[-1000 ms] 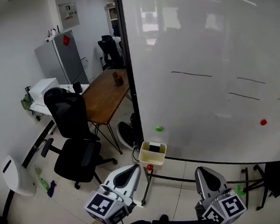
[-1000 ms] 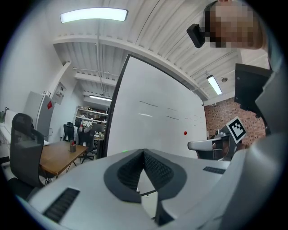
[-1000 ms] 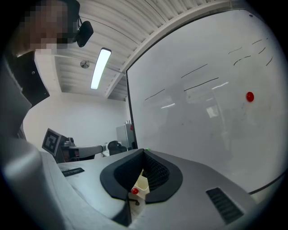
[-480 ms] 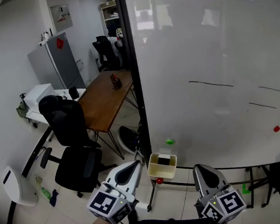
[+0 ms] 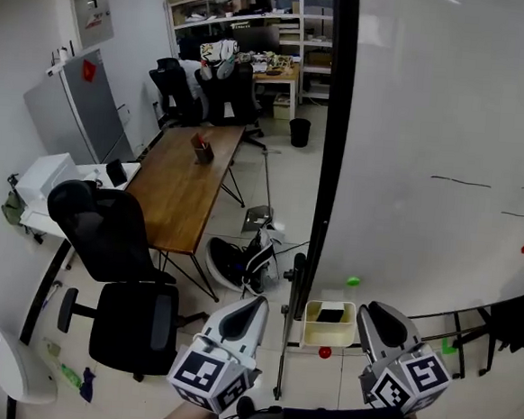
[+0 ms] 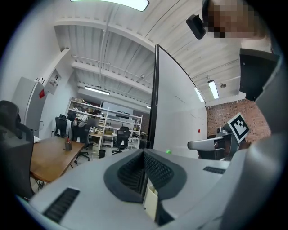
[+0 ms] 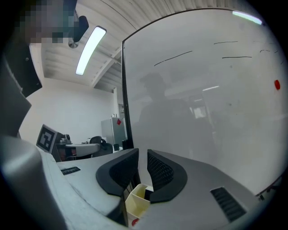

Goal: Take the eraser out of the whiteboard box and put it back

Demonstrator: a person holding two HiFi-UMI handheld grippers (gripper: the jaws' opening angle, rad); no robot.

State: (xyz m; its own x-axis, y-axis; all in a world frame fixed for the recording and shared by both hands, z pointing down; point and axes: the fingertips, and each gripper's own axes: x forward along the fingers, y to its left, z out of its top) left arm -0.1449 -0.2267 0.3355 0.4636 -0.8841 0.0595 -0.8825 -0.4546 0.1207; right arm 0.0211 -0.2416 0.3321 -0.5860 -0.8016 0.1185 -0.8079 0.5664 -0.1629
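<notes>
There's the whiteboard box point(image 5: 326, 336), a small cream tub, upright with its top open, at the bottom edge of the whiteboard point(image 5: 431, 127) near its dark left frame. The eraser point(image 5: 329, 315), a small dark block, sits inside the box.

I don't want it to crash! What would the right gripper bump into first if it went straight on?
The right gripper would probably meet the whiteboard box first, else the whiteboard behind; depth is unclear. Its fingers have just been opening, nothing between them.
</notes>
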